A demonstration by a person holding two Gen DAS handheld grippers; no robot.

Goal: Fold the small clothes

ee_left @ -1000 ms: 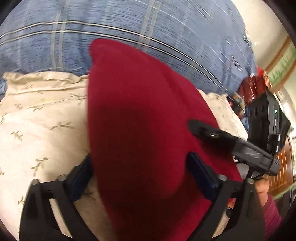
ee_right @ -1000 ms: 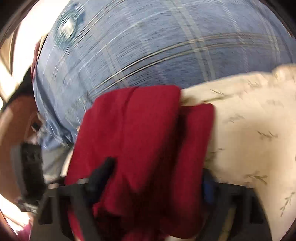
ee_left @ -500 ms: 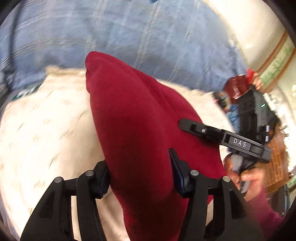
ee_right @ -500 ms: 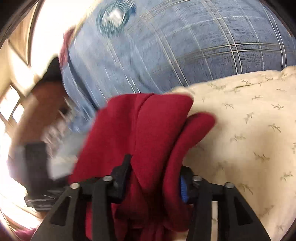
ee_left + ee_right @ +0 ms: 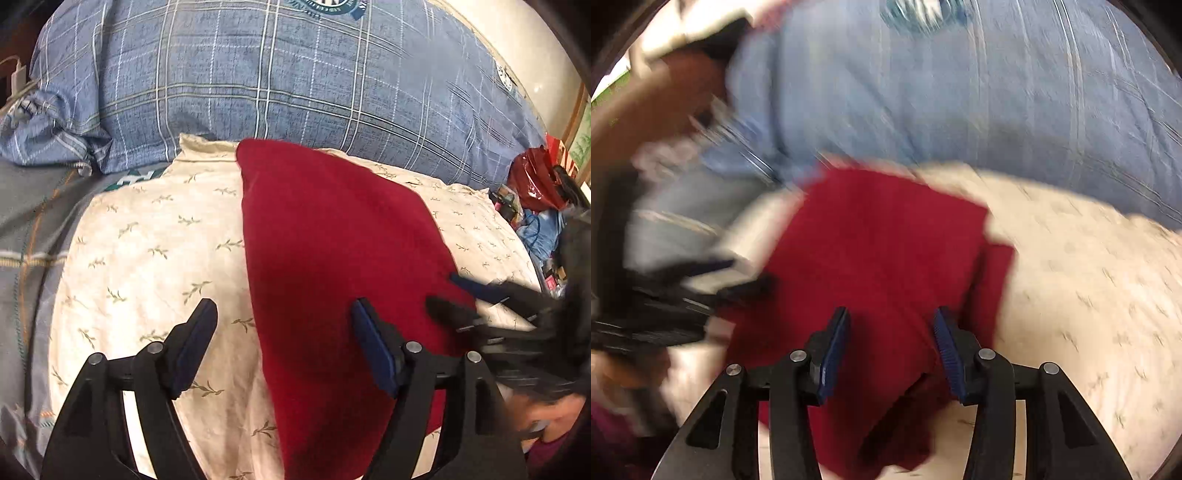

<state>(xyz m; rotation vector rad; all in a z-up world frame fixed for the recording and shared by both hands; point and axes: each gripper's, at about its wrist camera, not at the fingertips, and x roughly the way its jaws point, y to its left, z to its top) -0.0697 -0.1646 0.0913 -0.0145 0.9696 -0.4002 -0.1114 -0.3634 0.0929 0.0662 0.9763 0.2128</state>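
A dark red garment (image 5: 332, 258), folded into a long flat shape, lies on a cream leaf-print cloth (image 5: 147, 240) on the bed. My left gripper (image 5: 282, 334) hovers over its near left edge. Its jaws are opening wide and its pads (image 5: 369, 343) do not touch the fabric. In the blurred right wrist view the red garment (image 5: 886, 251) spreads below my right gripper (image 5: 891, 338), whose jaws stand half apart without pinching it. From the left wrist view the right gripper (image 5: 452, 295) sits at the garment's right edge, with light cloth showing between its fingers.
A big blue plaid pillow (image 5: 295, 81) rises behind the cream cloth. Grey plaid bedding (image 5: 22, 240) lies at the left. A red plastic bag (image 5: 535, 177) and clutter sit at the far right. A person's hand (image 5: 554, 424) holds the right gripper.
Both grippers held bunched folds of the red garment half a second ago. The left jaws have since spread, both grippers have pulled back, and the garment lies flat.
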